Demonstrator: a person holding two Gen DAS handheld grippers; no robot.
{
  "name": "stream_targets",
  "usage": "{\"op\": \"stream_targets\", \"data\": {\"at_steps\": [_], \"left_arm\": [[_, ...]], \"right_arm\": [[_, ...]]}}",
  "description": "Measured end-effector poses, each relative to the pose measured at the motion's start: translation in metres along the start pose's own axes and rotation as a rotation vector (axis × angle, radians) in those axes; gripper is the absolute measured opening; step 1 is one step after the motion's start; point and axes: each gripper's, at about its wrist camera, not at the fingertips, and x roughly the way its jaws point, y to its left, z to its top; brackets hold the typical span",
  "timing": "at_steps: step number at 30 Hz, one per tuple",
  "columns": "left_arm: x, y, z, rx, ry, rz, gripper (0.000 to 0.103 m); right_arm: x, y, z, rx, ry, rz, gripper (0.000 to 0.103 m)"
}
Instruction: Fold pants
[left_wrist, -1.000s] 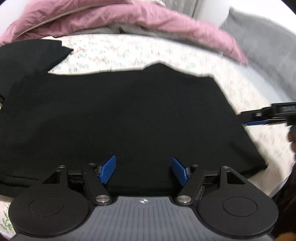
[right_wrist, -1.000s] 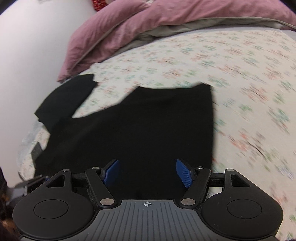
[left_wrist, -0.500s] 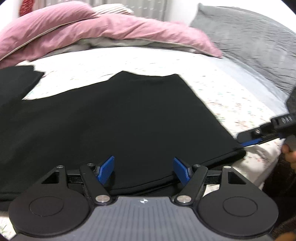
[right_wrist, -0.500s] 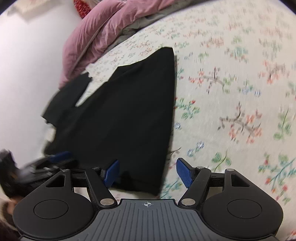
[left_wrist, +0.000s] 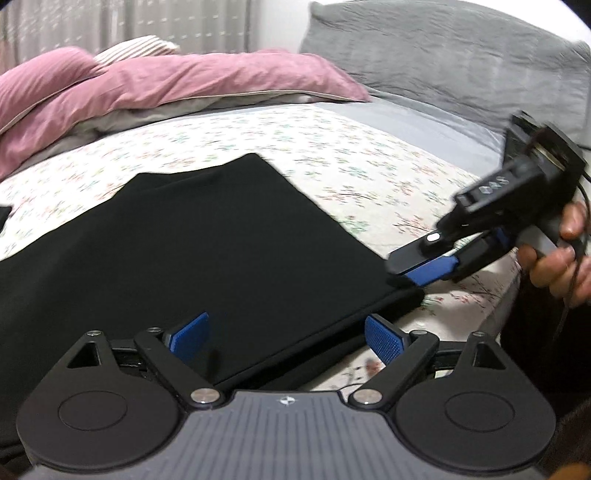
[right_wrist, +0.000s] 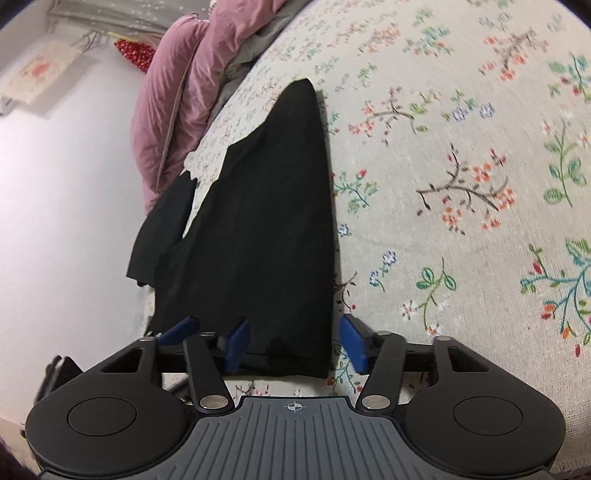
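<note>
Black pants (left_wrist: 207, 251) lie flat on the bed (left_wrist: 369, 166), apparently partly folded. Left hand-held gripper (left_wrist: 286, 332) is opening wide over their near edge; right hand-held gripper (right_wrist: 293, 343) is closing around their corner; further folds remain.

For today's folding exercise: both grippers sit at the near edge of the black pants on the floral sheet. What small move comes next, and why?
Probably finish closing the right gripper, whose jaws are closing around the corner of the black fabric pants without pinching it yet. The left gripper is opening over the near hem.
</note>
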Motion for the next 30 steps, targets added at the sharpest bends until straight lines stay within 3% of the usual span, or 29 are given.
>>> {"op": "stream_targets", "data": {"at_steps": [3, 6, 14, 17, 20, 22, 24, 25, 27, 30], "left_arm": [[0.007, -0.013, 0.005, 0.048, -0.001, -0.014, 0.101], [0.010, -0.026, 0.010, 0.093, -0.020, -0.025, 0.101], [0.021, -0.044, 0.023, 0.150, -0.072, -0.072, 0.096], [0.029, -0.050, 0.023, 0.167, -0.065, -0.029, 0.086], [0.039, -0.054, 0.023, 0.185, -0.042, 0.048, 0.063], [0.045, -0.053, 0.024, 0.179, -0.020, 0.090, 0.041], [0.048, -0.050, 0.025, 0.146, 0.001, 0.107, 0.030], [0.048, -0.048, 0.025, 0.124, 0.006, 0.109, 0.029], [0.047, -0.045, 0.025, 0.094, 0.007, 0.110, 0.026], [0.043, -0.046, 0.024, 0.069, 0.003, 0.115, 0.025]], "right_arm": [[0.001, -0.006, 0.003, 0.042, 0.015, -0.006, 0.026], [-0.007, -0.004, 0.005, 0.057, 0.006, 0.041, 0.019], [-0.013, 0.026, 0.019, -0.004, 0.022, 0.105, 0.017], [-0.009, 0.030, 0.024, -0.012, 0.037, 0.110, 0.017], [-0.007, 0.033, 0.027, -0.026, 0.050, 0.116, 0.018], [-0.007, 0.034, 0.030, -0.049, 0.051, 0.114, 0.021], [-0.007, 0.035, 0.038, -0.074, 0.039, 0.076, 0.026], [-0.008, 0.034, 0.044, -0.086, 0.023, 0.046, 0.037], [-0.007, 0.032, 0.058, -0.102, -0.003, 0.005, 0.048], [0.003, 0.026, 0.082, -0.112, -0.013, -0.030, 0.048]]}}
